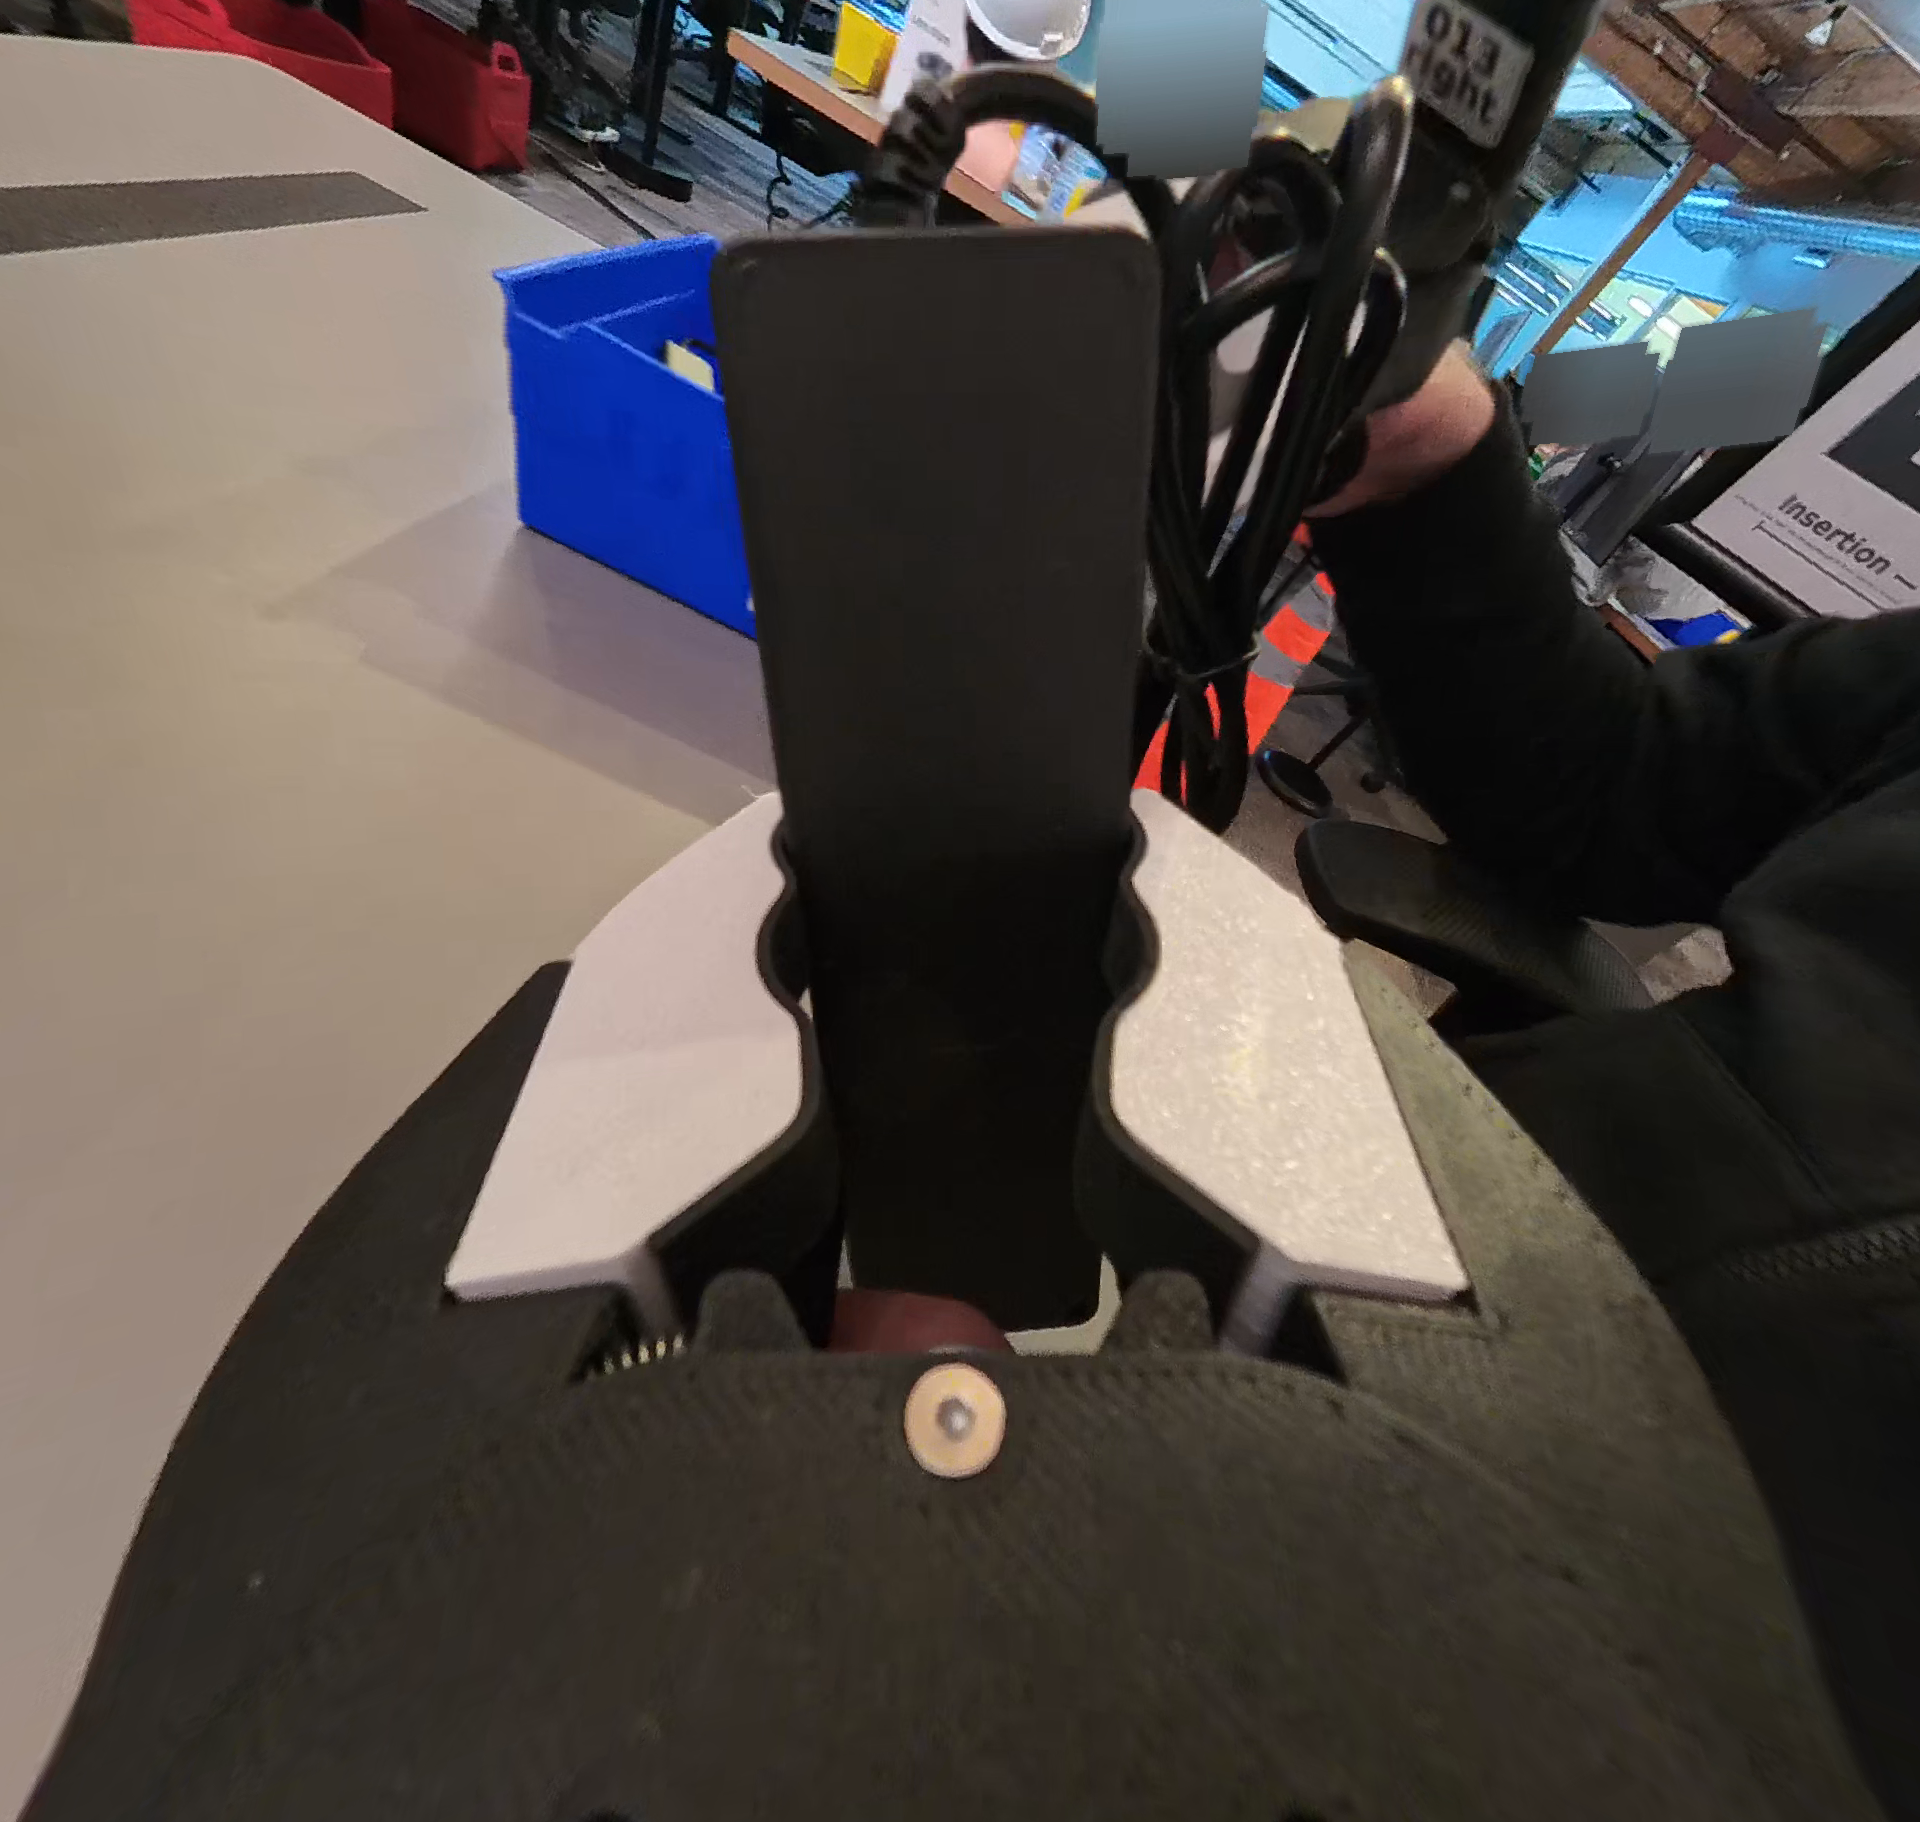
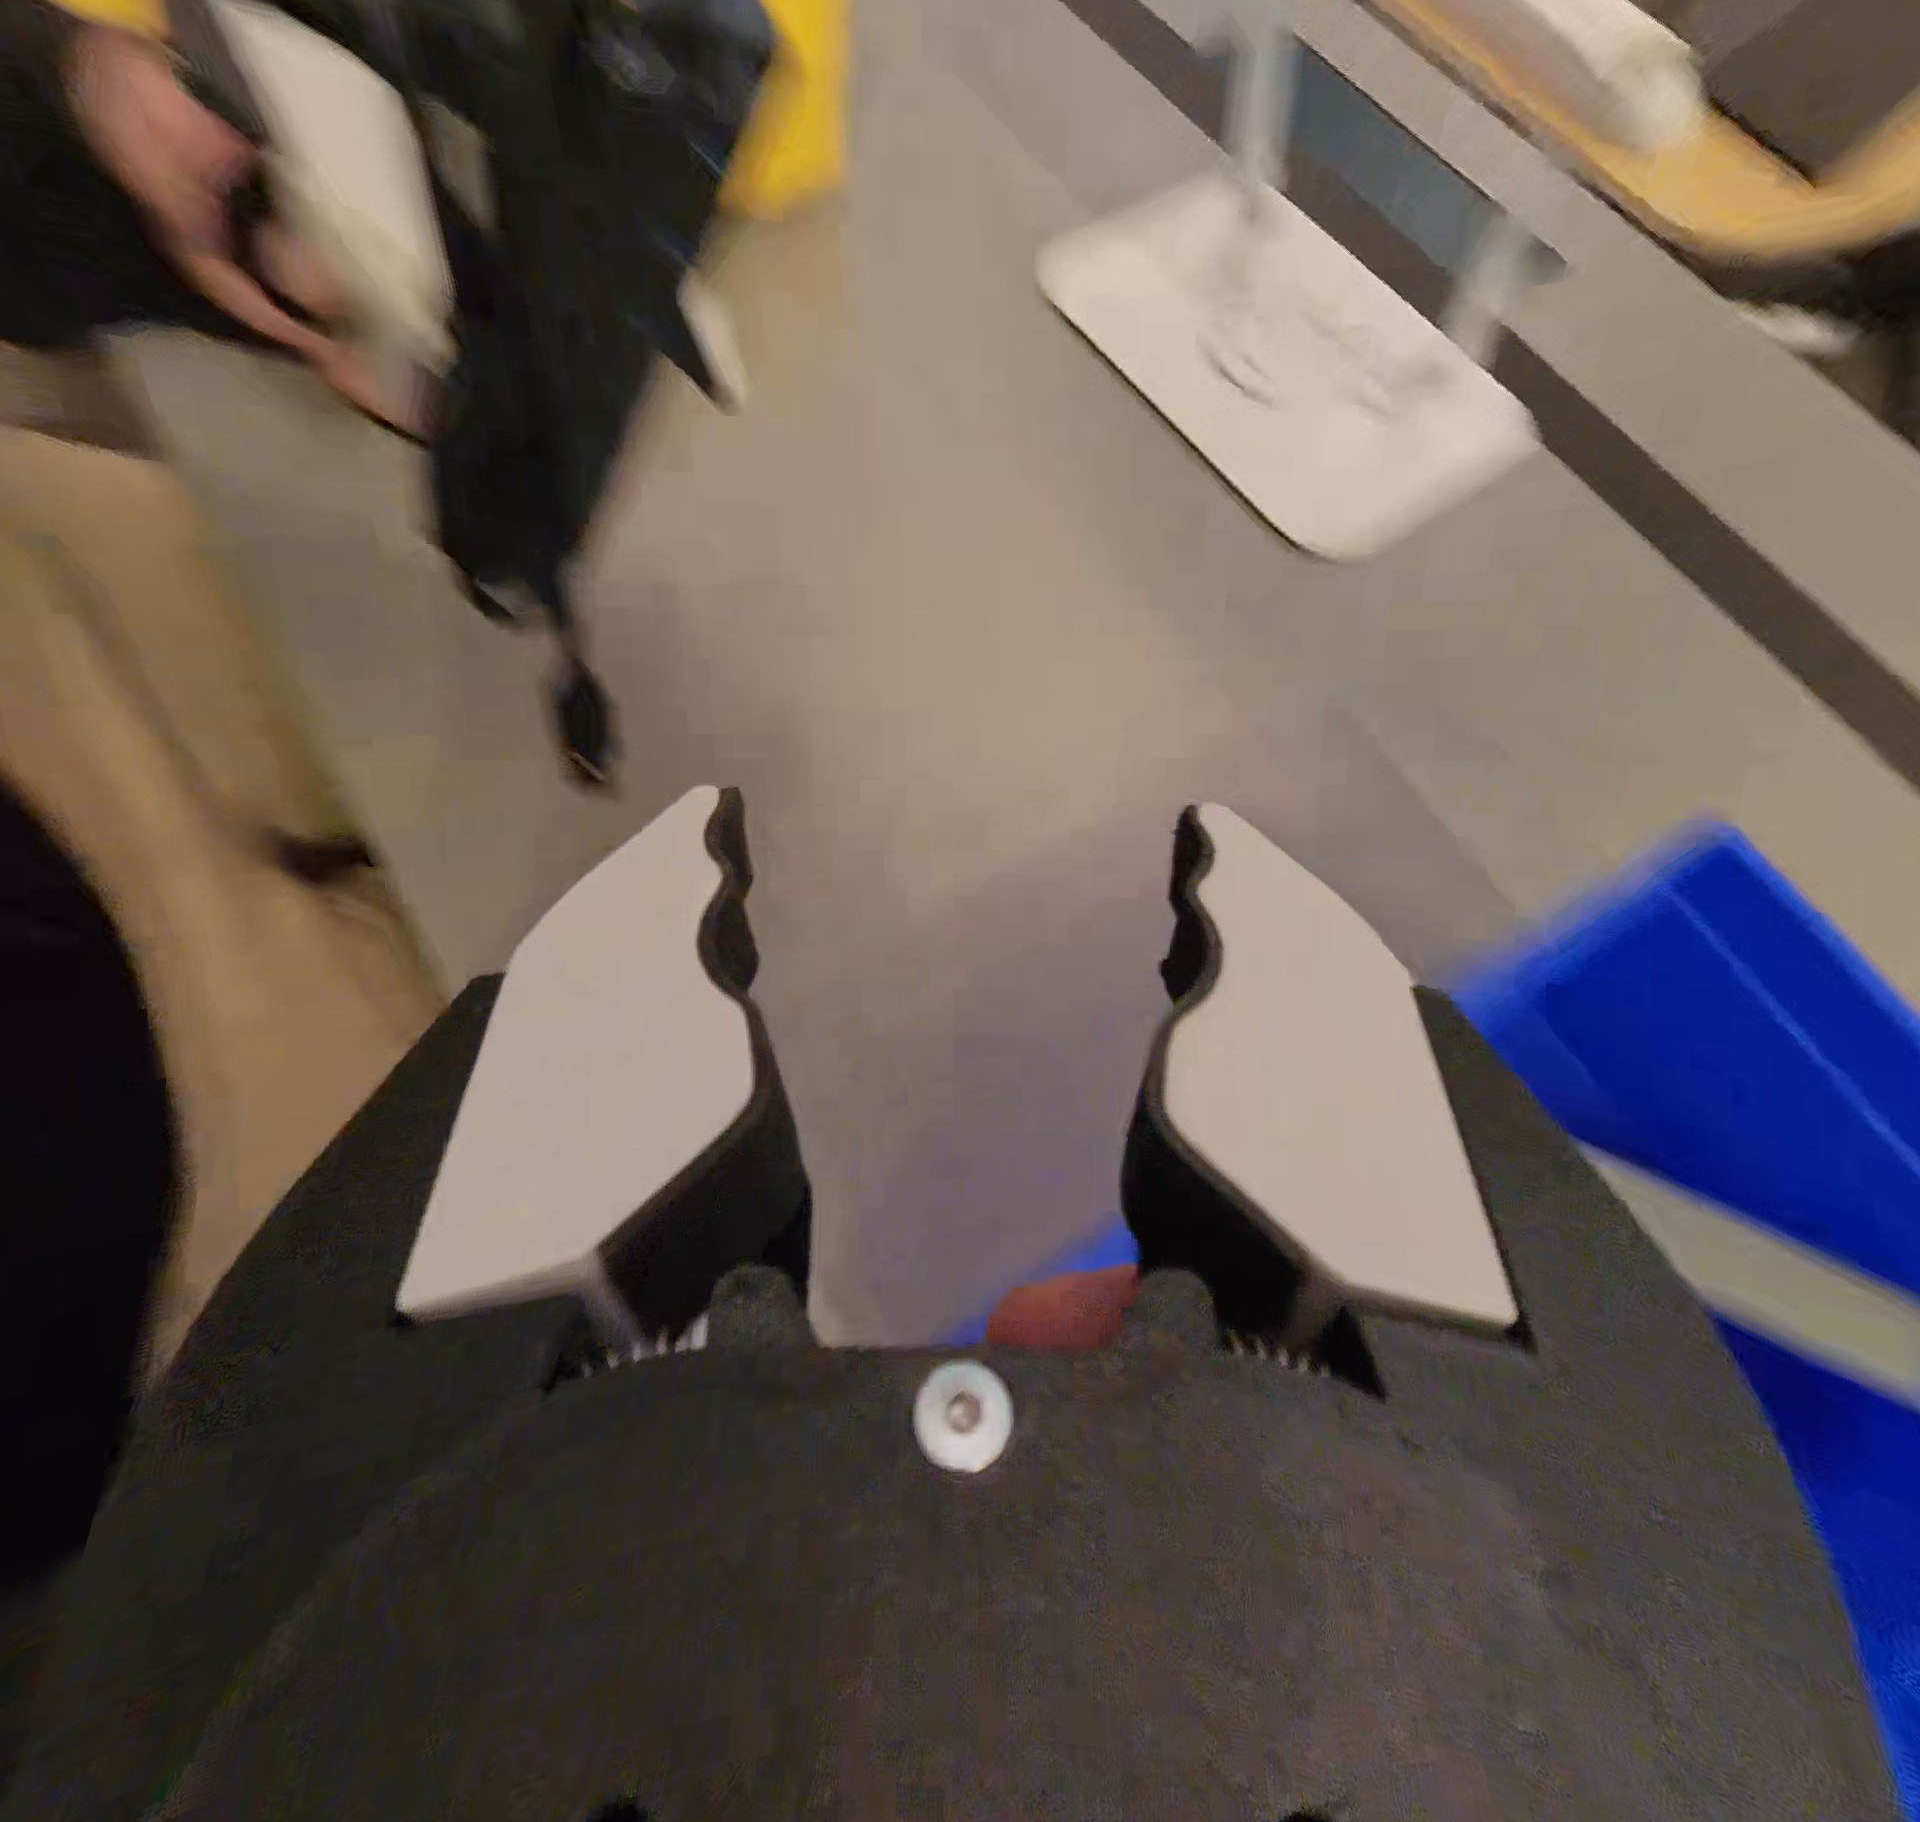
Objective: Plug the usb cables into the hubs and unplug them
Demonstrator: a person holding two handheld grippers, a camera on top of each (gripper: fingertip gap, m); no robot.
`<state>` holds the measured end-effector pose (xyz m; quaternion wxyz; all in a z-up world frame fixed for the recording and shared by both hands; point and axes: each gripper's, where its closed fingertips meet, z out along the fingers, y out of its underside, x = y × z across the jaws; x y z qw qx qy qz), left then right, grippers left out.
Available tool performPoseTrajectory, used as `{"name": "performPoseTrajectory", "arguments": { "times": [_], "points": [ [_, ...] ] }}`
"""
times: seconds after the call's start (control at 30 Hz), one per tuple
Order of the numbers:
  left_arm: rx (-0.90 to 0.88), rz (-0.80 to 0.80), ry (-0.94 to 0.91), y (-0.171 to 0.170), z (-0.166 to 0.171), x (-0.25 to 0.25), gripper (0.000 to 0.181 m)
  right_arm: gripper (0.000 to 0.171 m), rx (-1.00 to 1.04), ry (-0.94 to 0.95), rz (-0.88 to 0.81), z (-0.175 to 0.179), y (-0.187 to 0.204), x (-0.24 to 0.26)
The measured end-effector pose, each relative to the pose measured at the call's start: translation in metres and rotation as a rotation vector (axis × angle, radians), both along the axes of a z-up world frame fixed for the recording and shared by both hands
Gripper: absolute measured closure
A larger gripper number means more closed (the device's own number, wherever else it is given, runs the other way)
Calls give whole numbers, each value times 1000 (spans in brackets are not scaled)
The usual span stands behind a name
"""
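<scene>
Clamped between the white pads of the left gripper (image 1: 954, 837) stands a flat black slab, which I take to be one of the hubs (image 1: 935, 525); it rises upright from the jaws, held above the grey table (image 1: 260, 681), and its ports do not show from this side. Left of the hub and behind it a blue bin (image 1: 613, 442) sits on the table, with something pale lying inside. Just right of the hub hangs a tied bundle of black cable (image 1: 1226, 484), looped near the handle of the other tool, which a hand (image 1: 1434, 432) in a black sleeve grips; whether any plug is seated in the hub cannot be told. In the right wrist view, heavily blurred, the right gripper (image 2: 961, 889) has its jaws apart with nothing between them, over bare table. Far to its left the dark hub and dangling cable (image 2: 561, 338) appear as a smear, a white flat stand base (image 2: 1288, 359) lies ahead to the right, and the blue bin (image 2: 1714, 1066) sits at the right edge. By my reading the work is at the fetching stage: hub in hand, cable not yet taken. Next, the empty claw would need to catch a plug end and line it squarely with a port while the left keeps the hub steady.
</scene>
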<state>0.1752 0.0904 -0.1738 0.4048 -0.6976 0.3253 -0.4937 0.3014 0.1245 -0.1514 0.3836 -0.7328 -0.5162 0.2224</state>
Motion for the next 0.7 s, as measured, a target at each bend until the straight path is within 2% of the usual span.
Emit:
{"name": "performPoseTrajectory", "arguments": {
  "times": [0.13,0.17,0.3,0.37,0.53,0.7],
  "points": [
    [26,-65,25,-14,-2,18,126,78,-135,219,217,3,-30,-88],
    [26,-74,26,-17,-3,21,126,68,-179,252,251,2,-34,-103],
    [34,-114,37,-26,-5,27,127,64,-354,407,397,7,-54,-138],
    [47,-128,73,-28,-10,31,127,79,-419,445,464,8,-64,-146],
    [61,-139,88,-30,-14,34,127,109,-439,486,451,6,-58,-145],
    [66,-120,68,-29,-8,38,127,116,-406,520,430,14,-54,-137]
  ]
}}
